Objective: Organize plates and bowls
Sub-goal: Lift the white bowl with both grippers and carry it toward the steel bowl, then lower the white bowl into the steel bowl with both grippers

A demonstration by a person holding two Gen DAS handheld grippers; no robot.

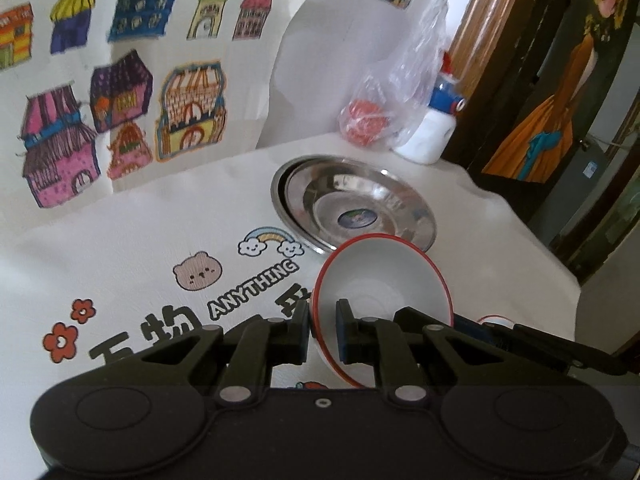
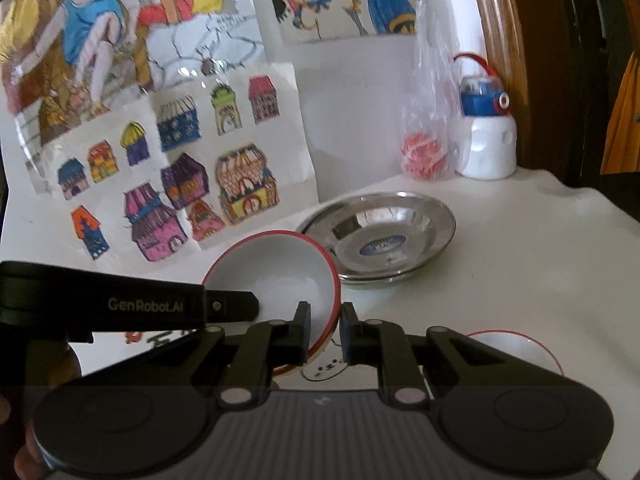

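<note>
A white bowl [image 1: 380, 280] with a red rim hangs tilted above the table, its inside facing the cameras. My left gripper [image 1: 324, 324] is shut on its left rim. In the right wrist view the same bowl [image 2: 272, 272] has its right rim pinched in my right gripper [image 2: 325, 324], and one of the left gripper's fingers [image 2: 236, 304] reaches onto it from the left. Two stacked steel plates [image 1: 360, 200] [image 2: 384, 232] lie just behind. A second red-rimmed white bowl [image 2: 516, 346] rests on the table, half hidden behind the right finger.
A clear plastic bag [image 1: 368, 120] [image 2: 424, 156] with red contents and a white bottle [image 1: 432, 132] [image 2: 486, 148] with a blue cap stand at the back by the wall. Coloured drawings [image 1: 120, 100] lean against the wall. The table's edge [image 1: 560, 280] drops off at the right.
</note>
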